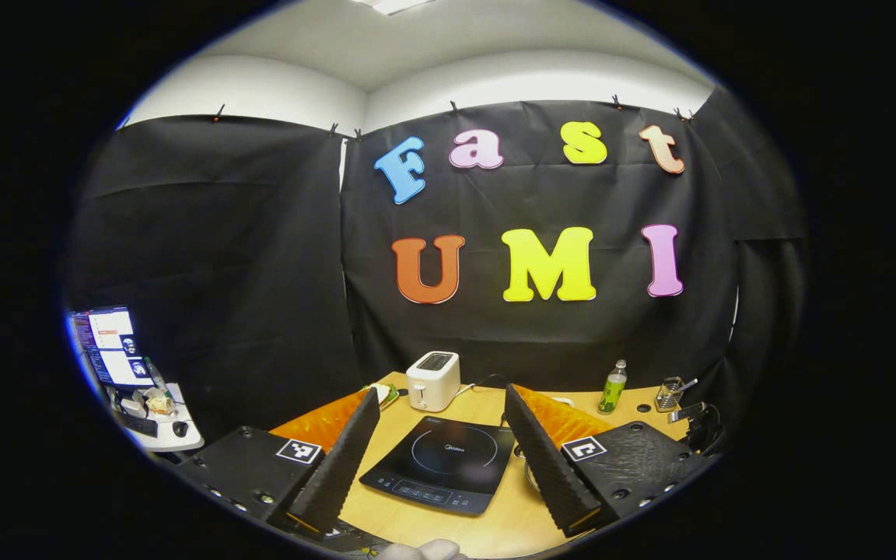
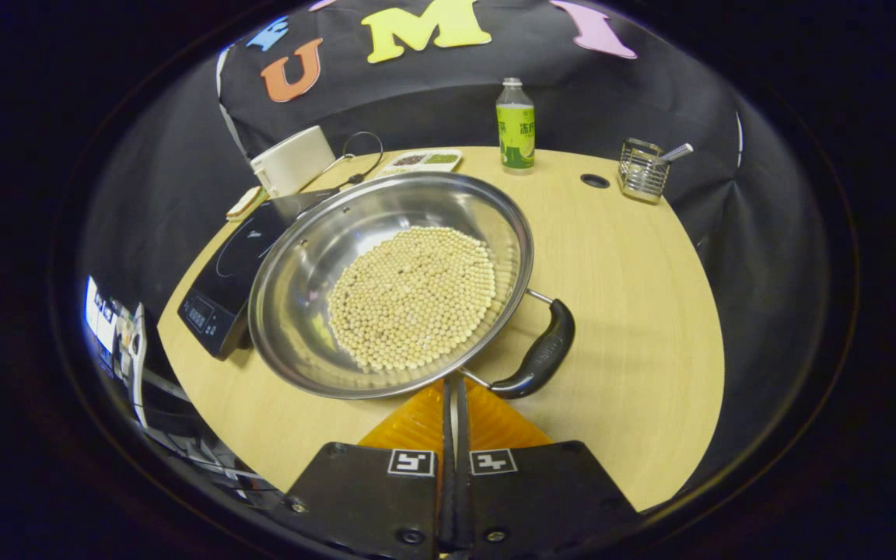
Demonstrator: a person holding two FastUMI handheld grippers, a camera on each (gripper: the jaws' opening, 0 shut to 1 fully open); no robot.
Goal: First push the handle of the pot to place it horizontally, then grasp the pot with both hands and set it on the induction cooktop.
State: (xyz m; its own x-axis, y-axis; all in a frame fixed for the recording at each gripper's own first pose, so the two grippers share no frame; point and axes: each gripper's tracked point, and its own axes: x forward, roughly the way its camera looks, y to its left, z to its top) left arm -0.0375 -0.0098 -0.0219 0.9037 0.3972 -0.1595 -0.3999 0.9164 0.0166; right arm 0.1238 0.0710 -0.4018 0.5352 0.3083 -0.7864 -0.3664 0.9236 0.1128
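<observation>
Right claw (image 2: 452,389) pressed together near pot (image 2: 316,264); left claw (image 1: 440,435) spread above wooden table (image 1: 487,521), cooktop (image 1: 444,463).

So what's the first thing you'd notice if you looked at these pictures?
The big shiny pot full of pale round beans, right in the middle of the right gripper view, with its dark handle sticking out toward the right gripper, whose fingers are closed together. Next, in the left gripper view, the flat black induction cooktop on the wooden table, seen between the left gripper's wide-open fingers.
</observation>
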